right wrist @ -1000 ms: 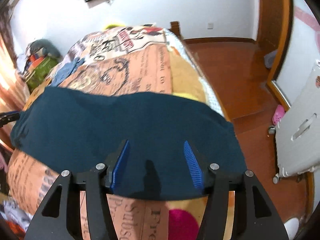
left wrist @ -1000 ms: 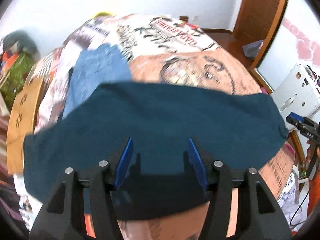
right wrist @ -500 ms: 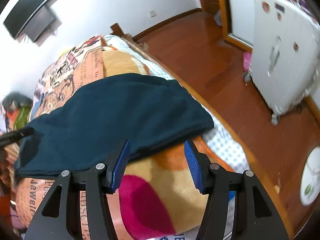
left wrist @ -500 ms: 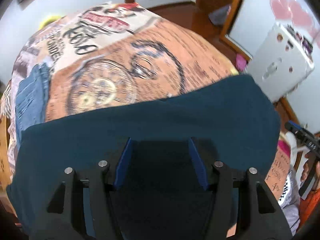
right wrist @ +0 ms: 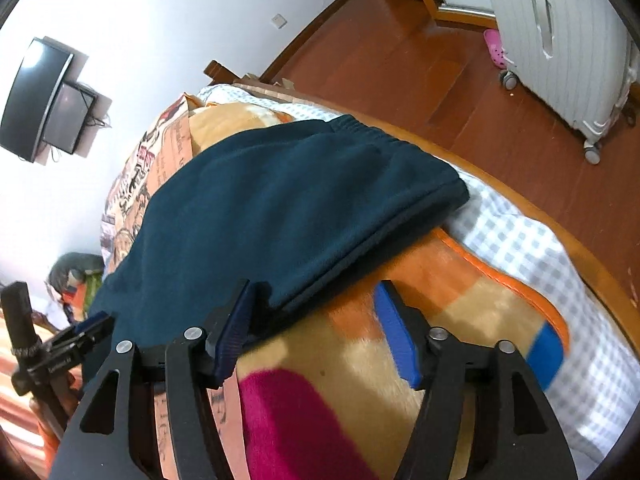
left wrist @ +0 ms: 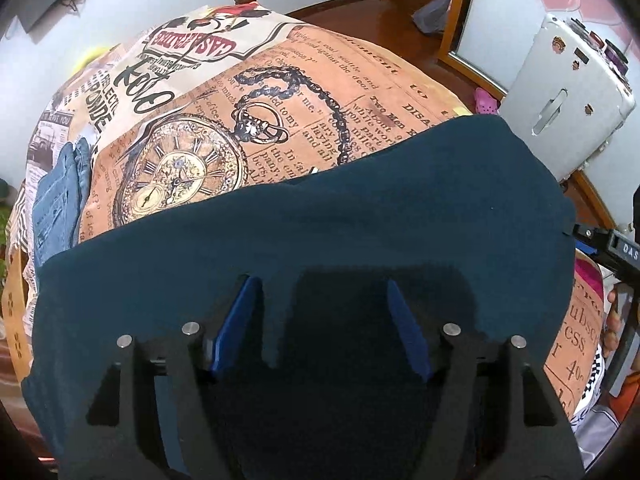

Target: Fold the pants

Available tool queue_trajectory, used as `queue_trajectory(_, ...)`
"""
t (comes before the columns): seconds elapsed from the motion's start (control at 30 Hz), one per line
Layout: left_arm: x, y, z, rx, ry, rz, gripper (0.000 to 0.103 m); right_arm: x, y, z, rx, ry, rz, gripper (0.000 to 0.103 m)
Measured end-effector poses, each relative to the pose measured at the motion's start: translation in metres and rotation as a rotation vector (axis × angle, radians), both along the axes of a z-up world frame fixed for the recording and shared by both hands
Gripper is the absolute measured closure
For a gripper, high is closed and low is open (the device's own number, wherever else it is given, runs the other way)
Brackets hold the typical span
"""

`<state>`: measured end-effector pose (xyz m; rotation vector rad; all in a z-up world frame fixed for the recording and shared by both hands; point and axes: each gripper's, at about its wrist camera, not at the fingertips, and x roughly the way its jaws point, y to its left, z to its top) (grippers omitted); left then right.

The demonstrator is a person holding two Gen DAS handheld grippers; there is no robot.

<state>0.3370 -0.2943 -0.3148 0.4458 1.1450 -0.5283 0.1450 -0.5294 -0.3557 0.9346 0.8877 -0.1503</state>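
The dark teal pants [left wrist: 320,216] lie folded flat across the printed bedspread [left wrist: 280,92]. My left gripper [left wrist: 322,324] hovers over their near part. Its jaws are opening, with the blue pads [left wrist: 236,324] apart and the cloth lying loose under them. In the right wrist view the pants [right wrist: 280,208] show their elastic waistband [right wrist: 360,132] at the far end. My right gripper [right wrist: 316,312] sits at their near edge with jaws opening. Its left pad [right wrist: 232,332] is beside the cloth's edge, and only the blanket lies between the pads.
Blue jeans [left wrist: 56,200] lie at the bed's left side. A white suitcase [right wrist: 560,40] stands on the wooden floor [right wrist: 400,60] beyond the bed's wooden rim [right wrist: 540,216]. A striped blanket [right wrist: 400,380] covers the near corner. A screen [right wrist: 40,96] hangs on the wall.
The pants have come down from hanging in front of both cameras to lying on the bed. Both grippers sank and their jaws widened. The right gripper rolled and drew back to the cloth's edge.
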Motion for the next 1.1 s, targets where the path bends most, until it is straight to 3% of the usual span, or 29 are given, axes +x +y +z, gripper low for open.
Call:
queue_trajectory(0.17,-0.002,0.0,0.001,0.0,-0.004,0.006,0.034,0.012,-0.006,0.001,-0.016,-0.026,-0.019,0.046)
queue_trajectory(0.23,-0.003,0.001,0.003,-0.01,0.0,0.012,0.034,0.015,-0.006,0.006,-0.044,-0.034,-0.018,0.054)
queue_trajectory(0.3,-0.005,0.004,0.006,-0.028,0.008,0.013,0.034,0.015,-0.006,0.013,-0.087,-0.051,-0.013,0.079)
queue_trajectory(0.4,-0.011,0.01,0.016,-0.052,-0.002,0.017,0.034,0.016,-0.007,0.029,-0.128,-0.095,-0.012,0.087)
queue_trajectory(0.77,-0.024,0.064,0.07,-0.16,-0.097,0.083,0.034,0.034,0.021,0.129,-0.326,-0.314,0.061,0.089)
queue_trajectory(0.97,-0.033,0.108,0.093,-0.221,-0.139,0.135,0.034,0.051,0.067,0.179,-0.413,-0.428,0.171,0.089)
queue_trajectory(1.1,-0.04,0.137,0.101,-0.234,-0.173,0.166,0.034,0.064,0.104,0.196,-0.446,-0.473,0.266,0.089)
